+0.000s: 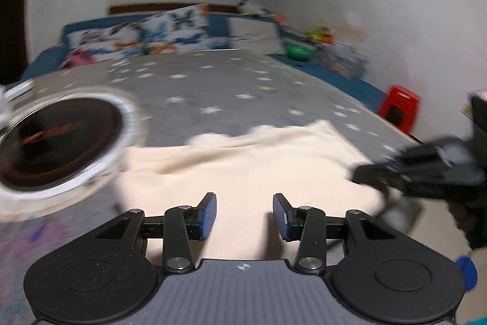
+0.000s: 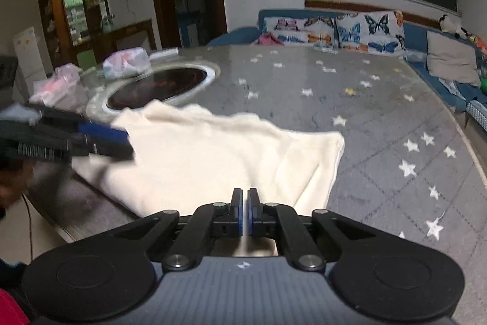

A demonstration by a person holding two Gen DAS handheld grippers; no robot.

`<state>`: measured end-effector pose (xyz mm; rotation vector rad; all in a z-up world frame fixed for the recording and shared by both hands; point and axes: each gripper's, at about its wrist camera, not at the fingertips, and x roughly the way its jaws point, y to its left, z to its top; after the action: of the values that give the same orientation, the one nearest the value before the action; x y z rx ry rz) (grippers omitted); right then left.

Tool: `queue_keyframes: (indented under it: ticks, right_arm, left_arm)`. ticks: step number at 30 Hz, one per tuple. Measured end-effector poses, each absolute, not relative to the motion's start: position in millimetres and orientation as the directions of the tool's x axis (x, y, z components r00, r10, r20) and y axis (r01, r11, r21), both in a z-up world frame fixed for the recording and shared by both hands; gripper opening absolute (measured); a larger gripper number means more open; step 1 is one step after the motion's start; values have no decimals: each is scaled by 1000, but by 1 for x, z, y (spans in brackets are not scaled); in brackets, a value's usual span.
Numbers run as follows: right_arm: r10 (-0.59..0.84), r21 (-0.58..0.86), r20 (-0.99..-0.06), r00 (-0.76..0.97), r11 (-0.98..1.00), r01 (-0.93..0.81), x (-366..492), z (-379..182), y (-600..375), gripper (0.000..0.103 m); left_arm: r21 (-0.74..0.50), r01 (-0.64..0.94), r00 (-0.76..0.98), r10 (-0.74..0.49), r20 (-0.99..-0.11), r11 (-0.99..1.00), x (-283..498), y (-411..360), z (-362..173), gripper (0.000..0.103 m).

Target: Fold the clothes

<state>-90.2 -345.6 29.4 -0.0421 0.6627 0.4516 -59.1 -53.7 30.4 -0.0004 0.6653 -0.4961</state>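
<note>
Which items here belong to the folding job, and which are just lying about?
Job:
cream garment
left hand-held gripper, open
right hand-held gripper, shut

Lying about:
round inset burner
plastic bags
butterfly cushions
red stool

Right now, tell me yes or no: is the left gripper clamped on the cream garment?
No. The left gripper has its jaws apart above the cream garment, with no fabric pinched between the blue pads.

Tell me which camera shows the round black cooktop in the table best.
The right wrist view: the cooktop appears whole and fairly sharp beyond the cream garment. In the left wrist view the cooktop is larger but motion-blurred and cut at the left edge.
</note>
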Motion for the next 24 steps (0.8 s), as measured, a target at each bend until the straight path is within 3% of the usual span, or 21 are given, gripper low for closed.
queue_keyframes:
  ticks: [2,10,24]
  right_arm:
    - [391,107,-608,691,903,-417,-89,30,-346,3]
    - [382,122,-596,706,913,-390,-70,42,-353,5]
    - [315,125,-616,722,944,-305,-14,27,-350,5]
  left_arm:
    - [-175,421,678,-437,-591,890,-53,-45,30,41]
    - [-176,384,720,-413,-558,907,-37,-33,44,42]
    - [-103,367,701,-347,-623,925,12,-54,20,44]
